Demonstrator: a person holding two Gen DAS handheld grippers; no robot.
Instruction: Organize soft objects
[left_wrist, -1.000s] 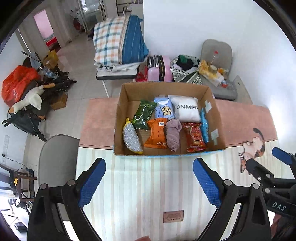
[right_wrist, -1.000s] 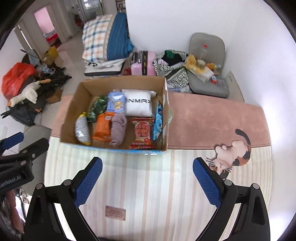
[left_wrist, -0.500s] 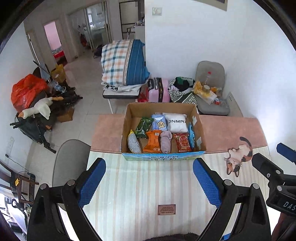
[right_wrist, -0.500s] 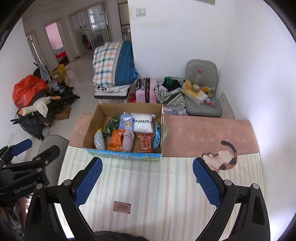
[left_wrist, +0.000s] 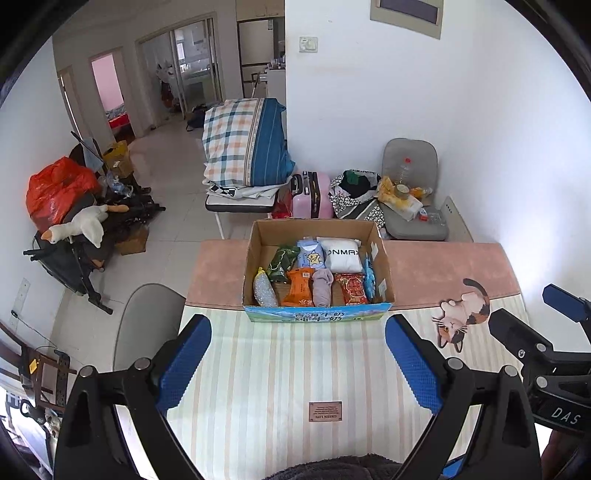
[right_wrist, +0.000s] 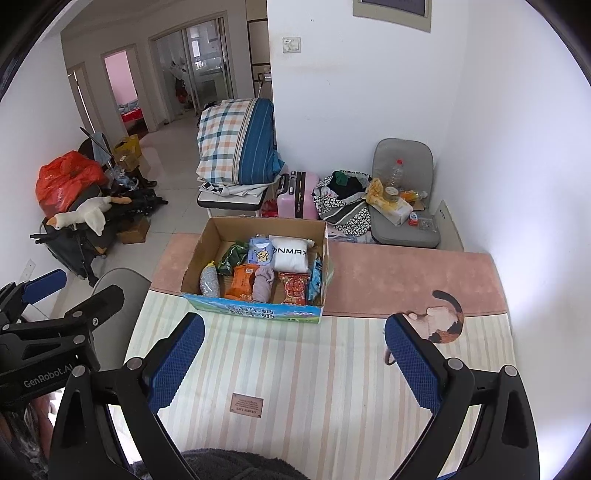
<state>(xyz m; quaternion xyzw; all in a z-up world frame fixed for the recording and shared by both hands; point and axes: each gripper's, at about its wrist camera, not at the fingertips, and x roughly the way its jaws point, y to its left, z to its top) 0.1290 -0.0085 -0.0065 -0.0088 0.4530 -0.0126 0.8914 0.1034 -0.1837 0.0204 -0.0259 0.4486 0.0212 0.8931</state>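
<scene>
A cardboard box (left_wrist: 317, 266) is set at the far middle of the surface (left_wrist: 280, 369), straddling the seam between the pink mat (left_wrist: 443, 266) and the striped cloth. The soft objects are packed inside it: a white pillow (left_wrist: 343, 253) and a blue pack (left_wrist: 311, 254) along the far wall, a green bag (left_wrist: 282, 258) beside them, and along the near wall a silver pouch (left_wrist: 264, 291), an orange pack (left_wrist: 299, 288), a grey cloth roll (left_wrist: 322, 286) and a red pack (left_wrist: 352, 288), with a thin blue packet (left_wrist: 369, 278) wedged against the right wall. A cat-shaped mat (left_wrist: 461, 317) is seen near the right edge. The left claw (left_wrist: 297, 363) is held wide open over the near part of the surface, nothing gripped. The right claw (right_wrist: 293, 363) is likewise spread wide and empty, well apart from the box (right_wrist: 255, 266)
</scene>
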